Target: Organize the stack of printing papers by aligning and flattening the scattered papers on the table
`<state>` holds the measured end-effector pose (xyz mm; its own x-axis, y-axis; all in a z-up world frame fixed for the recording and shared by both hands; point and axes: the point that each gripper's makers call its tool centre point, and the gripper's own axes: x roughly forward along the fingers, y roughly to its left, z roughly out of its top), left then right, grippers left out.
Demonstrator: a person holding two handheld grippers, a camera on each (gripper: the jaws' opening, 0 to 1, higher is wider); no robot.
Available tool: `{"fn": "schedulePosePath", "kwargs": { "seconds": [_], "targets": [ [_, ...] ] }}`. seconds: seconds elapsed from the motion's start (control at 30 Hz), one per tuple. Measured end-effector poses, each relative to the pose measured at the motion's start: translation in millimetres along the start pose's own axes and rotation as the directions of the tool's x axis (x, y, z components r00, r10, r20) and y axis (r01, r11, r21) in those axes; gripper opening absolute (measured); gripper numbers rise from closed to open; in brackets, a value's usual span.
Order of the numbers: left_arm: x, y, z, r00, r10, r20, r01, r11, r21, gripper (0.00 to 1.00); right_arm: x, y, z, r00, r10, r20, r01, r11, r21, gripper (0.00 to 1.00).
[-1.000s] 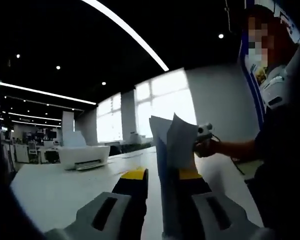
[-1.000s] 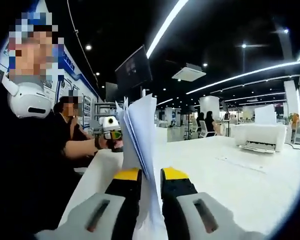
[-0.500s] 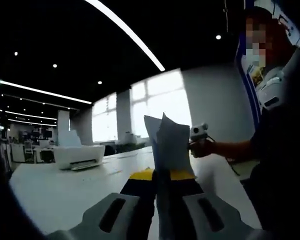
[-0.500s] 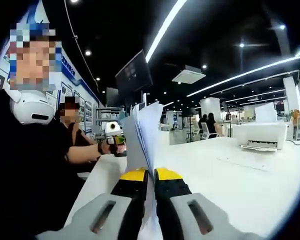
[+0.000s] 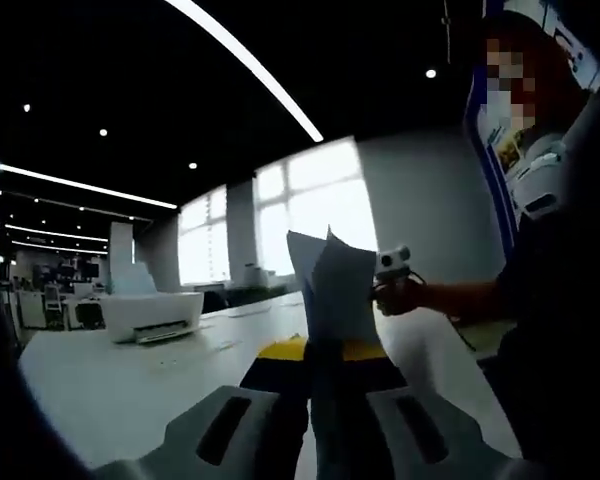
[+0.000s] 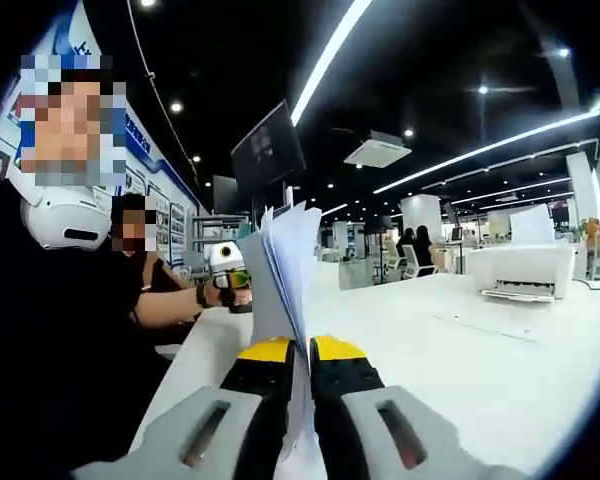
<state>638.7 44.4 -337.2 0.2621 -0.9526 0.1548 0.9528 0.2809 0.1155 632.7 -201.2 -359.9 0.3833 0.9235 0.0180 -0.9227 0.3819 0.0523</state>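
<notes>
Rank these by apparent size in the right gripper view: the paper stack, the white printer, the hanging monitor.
1. paper stack, largest, but nearest the camera.
2. hanging monitor and white printer look alike; unranked.

- You have a white printer [image 5: 148, 314] at nine o'clock on the white table [image 5: 100, 390].
- A dark monitor [image 6: 267, 147] hangs at twelve o'clock.

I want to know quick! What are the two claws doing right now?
Left claw: shut on the papers, holding them upright.
Right claw: shut on the papers, holding them upright above the table.
</notes>
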Motion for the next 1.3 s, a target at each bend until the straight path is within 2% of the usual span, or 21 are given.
{"fn": "schedulePosePath", "kwargs": {
  "seconds": [0.13, 0.27, 0.5, 0.8, 1.1, 1.3],
  "targets": [
    [5, -2.8, -0.4, 1.0, -0.005, -0.007, 0.004, 1.0, -0.02, 0.18, -1, -2, -0.7, 1.0, -0.009, -0.003, 0.009, 1.0, 0.001, 0.05],
    [13, -8.1, -2.5, 1.0, -0.012, -0.023, 0.012, 1.0, -0.01, 0.18, 1, 0, -1.0, 1.0, -0.009, -0.006, 0.009, 1.0, -0.001, 0.05],
    [25, -4.2, -5.6, 0.999, -0.015, -0.034, 0.014, 1.0, -0.022, 0.19, 6, 3, -2.7, 1.0, 0.0, -0.018, 0.0, 1.0, 0.002, 0.06],
    [37, -7.1, -9.6, 0.998, -0.02, -0.059, 0.018, 0.999, -0.03, 0.25, 7, 3, -2.5, 1.0, 0.0, -0.022, 0.0, 1.0, 0.004, 0.07],
    [37, -6.4, -12.3, 0.998, -0.023, -0.065, 0.021, 0.999, -0.032, 0.26, 10, 6, -2.6, 1.0, 0.003, -0.025, -0.003, 1.0, 0.002, 0.06],
    [35, -4.0, -10.9, 0.998, -0.009, -0.056, 0.007, 0.999, -0.033, 0.3, 19, 8, -5.3, 0.999, 0.004, -0.051, -0.005, 1.0, -0.007, 0.13]
  ]
}}
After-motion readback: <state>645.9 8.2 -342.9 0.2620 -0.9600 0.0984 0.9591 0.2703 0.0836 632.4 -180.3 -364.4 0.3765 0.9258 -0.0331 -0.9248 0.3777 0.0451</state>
